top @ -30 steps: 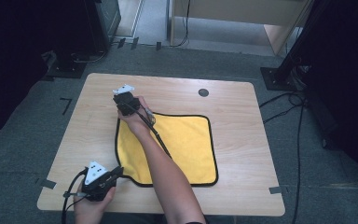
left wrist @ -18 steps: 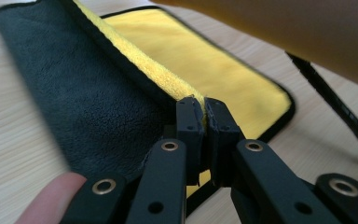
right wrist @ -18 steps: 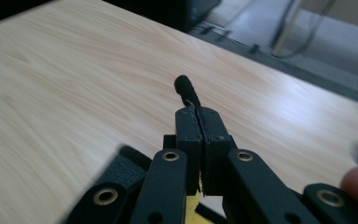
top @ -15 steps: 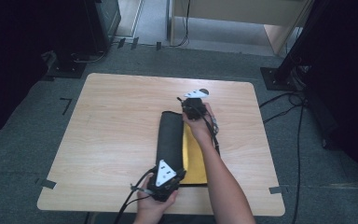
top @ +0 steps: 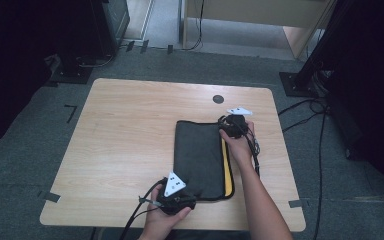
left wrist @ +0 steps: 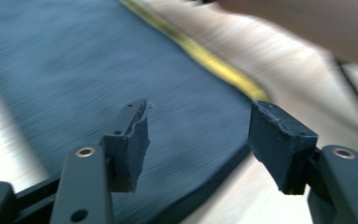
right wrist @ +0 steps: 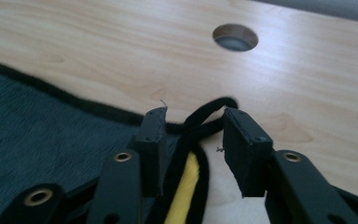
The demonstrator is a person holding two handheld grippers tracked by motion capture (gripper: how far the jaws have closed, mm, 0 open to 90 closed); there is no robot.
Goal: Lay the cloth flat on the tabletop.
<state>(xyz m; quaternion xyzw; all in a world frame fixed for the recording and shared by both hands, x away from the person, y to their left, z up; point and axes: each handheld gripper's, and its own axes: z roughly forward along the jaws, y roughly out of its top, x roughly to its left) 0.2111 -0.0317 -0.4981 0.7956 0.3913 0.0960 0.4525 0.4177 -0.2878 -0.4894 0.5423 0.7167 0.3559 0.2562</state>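
A cloth, dark grey on top, lies folded on the wooden table, with a strip of its yellow side showing along the right edge. My left gripper sits at the cloth's near left corner. In the left gripper view its jaws have just been opening and hover over the grey cloth without pinching it. My right gripper is at the far right corner. Its jaws have just been opening too; the black piped edge loops loosely between them.
A round cable hole is set in the table just beyond the right gripper, also seen in the right gripper view. Bare wood spreads to the left of the cloth. Dark stands and cables surround the table on the carpet.
The cloth lay spread yellow side up; both grippers carried its left edge across to the right, folding it grey side up. Both pairs of jaws, shut before, now stand apart.
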